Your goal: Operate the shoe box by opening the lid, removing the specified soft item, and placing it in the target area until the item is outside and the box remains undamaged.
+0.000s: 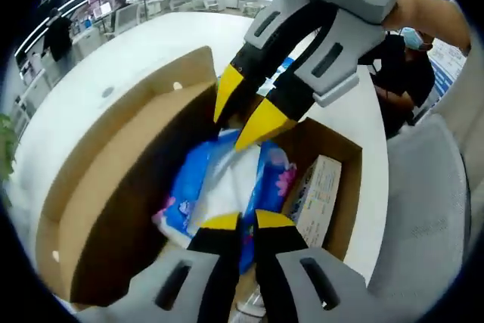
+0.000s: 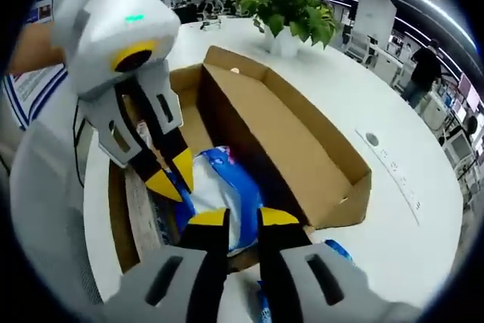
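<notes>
A brown cardboard shoe box (image 1: 336, 221) lies open on a white table, its lid (image 1: 113, 179) folded back. Inside lies a soft blue-and-white plastic pack (image 1: 219, 179), also seen in the right gripper view (image 2: 227, 179). My left gripper (image 1: 248, 221) reaches into the box with its jaws closed on the near end of the pack; in the right gripper view it (image 2: 174, 174) comes down from the upper left. My right gripper (image 2: 242, 217) hovers over the pack's other end, slightly open; in the left gripper view it (image 1: 243, 109) hangs just above the pack.
A small white carton (image 1: 318, 194) lies in the box beside the pack. A potted plant (image 2: 291, 9) stands on the far side of the table (image 2: 393, 209). A grey chair (image 1: 423, 202) and a seated person (image 1: 412, 58) are close by.
</notes>
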A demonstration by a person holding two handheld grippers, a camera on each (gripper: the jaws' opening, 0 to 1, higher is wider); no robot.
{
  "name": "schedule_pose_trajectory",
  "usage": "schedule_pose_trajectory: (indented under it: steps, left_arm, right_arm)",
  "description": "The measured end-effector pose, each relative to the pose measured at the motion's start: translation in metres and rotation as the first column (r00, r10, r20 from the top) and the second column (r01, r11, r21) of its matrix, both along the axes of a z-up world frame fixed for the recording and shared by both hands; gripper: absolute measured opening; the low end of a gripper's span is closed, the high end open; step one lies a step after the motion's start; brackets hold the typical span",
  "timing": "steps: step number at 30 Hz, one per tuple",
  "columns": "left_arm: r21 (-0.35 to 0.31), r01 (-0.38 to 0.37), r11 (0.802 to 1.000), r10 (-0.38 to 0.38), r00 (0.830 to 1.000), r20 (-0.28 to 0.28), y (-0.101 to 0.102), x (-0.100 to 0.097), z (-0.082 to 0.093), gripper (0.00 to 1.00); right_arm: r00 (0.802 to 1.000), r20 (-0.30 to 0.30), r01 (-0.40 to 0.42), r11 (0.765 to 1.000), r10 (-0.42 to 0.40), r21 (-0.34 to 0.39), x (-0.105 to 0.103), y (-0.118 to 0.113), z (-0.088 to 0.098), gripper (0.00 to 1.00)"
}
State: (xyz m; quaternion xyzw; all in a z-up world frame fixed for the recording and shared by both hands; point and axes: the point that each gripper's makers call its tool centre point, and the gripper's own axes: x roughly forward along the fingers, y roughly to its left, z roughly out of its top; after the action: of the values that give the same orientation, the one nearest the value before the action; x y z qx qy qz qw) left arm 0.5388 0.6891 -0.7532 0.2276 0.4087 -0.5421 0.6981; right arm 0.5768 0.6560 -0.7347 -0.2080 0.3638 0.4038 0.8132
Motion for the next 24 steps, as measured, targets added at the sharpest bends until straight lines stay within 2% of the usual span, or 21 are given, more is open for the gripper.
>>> schedule_pose_trajectory:
  steps: [8,12,24]
  left_arm:
    - [-0.012,-0.03,0.999,0.029,1.0,-0.004,0.003,0.002,0.003,0.0]
    - [-0.021,-0.045,0.999,0.045,0.999,0.002,0.004,0.003,0.005,0.0]
    - [-0.05,-0.083,0.995,0.084,0.996,0.009,0.007,0.004,0.017,0.0]
  right_arm:
    - [1.0,-0.011,0.0,0.999,-0.001,-0.042,0.004,0.002,-0.01,0.0]
    - [1.0,-0.009,0.005,0.999,-0.006,-0.039,0.005,0.002,-0.009,0.0]
    - [1.0,0.025,-0.006,1.0,0.007,-0.029,0.006,0.006,0.008,0.0]
